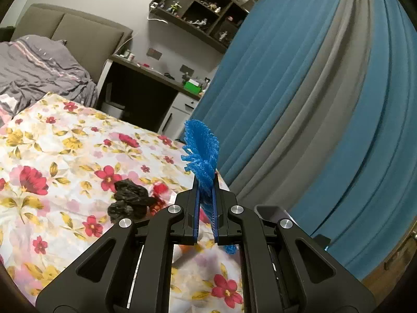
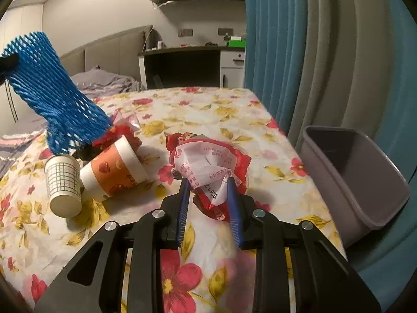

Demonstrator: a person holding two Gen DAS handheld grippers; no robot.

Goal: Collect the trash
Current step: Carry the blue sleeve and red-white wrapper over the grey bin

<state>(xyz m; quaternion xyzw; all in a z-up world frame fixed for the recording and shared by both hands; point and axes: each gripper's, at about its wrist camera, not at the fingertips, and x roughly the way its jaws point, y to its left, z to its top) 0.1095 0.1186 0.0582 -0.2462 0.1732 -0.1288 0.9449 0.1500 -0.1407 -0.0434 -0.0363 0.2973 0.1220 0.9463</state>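
Observation:
My left gripper [image 1: 206, 180] is shut on a blue foam net sleeve [image 1: 202, 146], which sticks up between its pads above the flowered sheet. In the right wrist view the same net [image 2: 52, 91] hangs at the upper left over the other trash. My right gripper [image 2: 207, 182] is shut on a crumpled red and white wrapper [image 2: 208, 159] lying on the sheet, its blue pads pressing on both sides. To the left lie an orange paper cup [image 2: 117, 167] and a grid-patterned paper cup [image 2: 63, 182], both on their sides. A crumpled black bag [image 1: 130, 198] lies left of my left gripper.
A grey plastic bin [image 2: 365, 177] stands tilted at the right edge of the bed, against the blue and grey curtain [image 2: 299, 52]. The flowered sheet [image 2: 208, 109] covers the bed. A red crumpled wrapper [image 2: 122, 130] lies behind the cups. A desk [image 2: 182, 62] stands beyond.

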